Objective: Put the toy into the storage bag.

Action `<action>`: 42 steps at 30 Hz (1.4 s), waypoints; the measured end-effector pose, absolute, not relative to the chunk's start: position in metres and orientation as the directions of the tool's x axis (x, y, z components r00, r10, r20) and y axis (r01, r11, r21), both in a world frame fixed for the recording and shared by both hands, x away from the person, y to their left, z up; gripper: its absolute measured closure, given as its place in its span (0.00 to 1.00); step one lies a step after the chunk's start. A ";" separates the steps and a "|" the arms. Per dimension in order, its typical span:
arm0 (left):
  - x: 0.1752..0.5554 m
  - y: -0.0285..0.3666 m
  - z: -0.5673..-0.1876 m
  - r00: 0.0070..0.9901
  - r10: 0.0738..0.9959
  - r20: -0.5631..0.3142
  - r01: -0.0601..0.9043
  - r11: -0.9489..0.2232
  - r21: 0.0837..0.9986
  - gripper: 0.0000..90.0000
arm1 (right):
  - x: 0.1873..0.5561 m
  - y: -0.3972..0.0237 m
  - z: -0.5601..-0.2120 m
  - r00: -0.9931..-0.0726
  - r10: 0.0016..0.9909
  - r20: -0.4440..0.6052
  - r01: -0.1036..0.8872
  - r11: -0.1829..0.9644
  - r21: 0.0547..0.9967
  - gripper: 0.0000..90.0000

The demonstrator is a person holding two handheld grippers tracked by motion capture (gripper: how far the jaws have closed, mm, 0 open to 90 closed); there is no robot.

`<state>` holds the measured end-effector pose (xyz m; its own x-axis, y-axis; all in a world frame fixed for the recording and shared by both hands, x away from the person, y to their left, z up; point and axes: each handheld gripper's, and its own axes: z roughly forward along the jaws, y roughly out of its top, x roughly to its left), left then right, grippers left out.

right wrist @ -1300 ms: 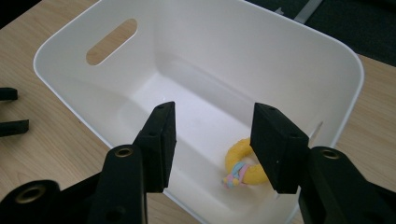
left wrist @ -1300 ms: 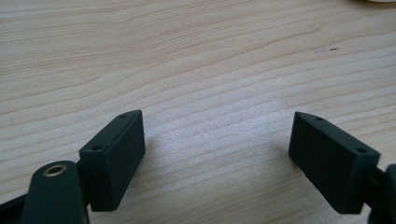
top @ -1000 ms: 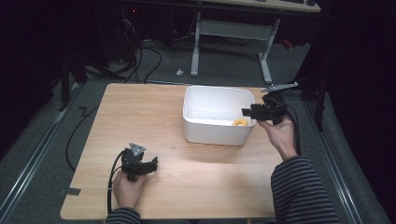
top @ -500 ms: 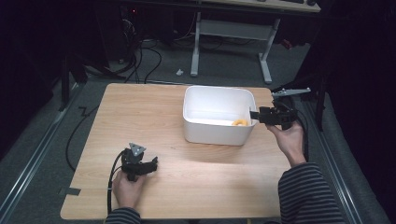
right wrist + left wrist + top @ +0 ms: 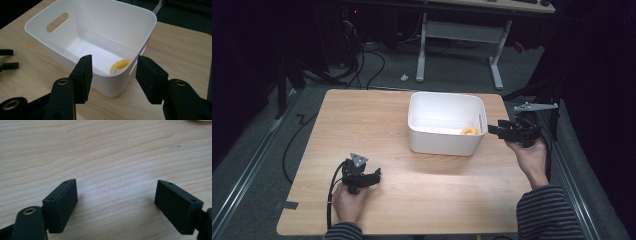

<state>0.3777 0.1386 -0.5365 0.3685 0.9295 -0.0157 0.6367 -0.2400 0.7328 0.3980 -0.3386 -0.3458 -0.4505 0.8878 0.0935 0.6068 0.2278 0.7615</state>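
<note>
Right tool: the right tool (image 5: pixel 493 129) is held level just beside the right end of the tub, jaws part open with nothing between them; in the right gripper view (image 5: pixel 112 75) the tub rim is seen through the gap. The jaws have just been opening a little.
Left tool: the left tool (image 5: pixel 373 176) is held low over the bare wood near the front left, well apart from the tub; its jaws (image 5: pixel 116 202) are spread wide and nothing is gripped.
Tool make: flat, matt black rectangular pads with small screw holes are seen; a grey three-cornered plate is carried on top.
Ring: a small yellow ring (image 5: pixel 120 66) with a pastel patch, soft-looking, is lying on the tub floor in the corner nearest the right tool (image 5: pixel 469 131).
Tub: a white, smooth plastic tub (image 5: pixel 422 142) with rounded corners and slot handles is set right of centre.
Surface: the surface (image 5: pixel 362 120) is pale wood with fine straight grain and rounded corners.
Room: a dim room with grey carpet, dark cables on the floor and a white desk frame (image 5: pixel 422 50) behind is seen.
</note>
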 end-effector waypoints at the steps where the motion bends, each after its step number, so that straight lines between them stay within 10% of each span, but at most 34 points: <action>1: 0.378 0.139 -0.536 0.369 0.929 -0.016 0.637 -0.240 0.733 0.21 | 0.396 -0.340 -0.347 -0.447 0.890 0.095 0.607 0.224 0.763 0.53; 42: 0.378 0.139 -0.536 0.369 0.929 -0.016 0.637 -0.240 0.733 0.21 | 0.317 -0.332 -0.397 -0.450 0.892 0.048 0.606 0.265 0.750 0.52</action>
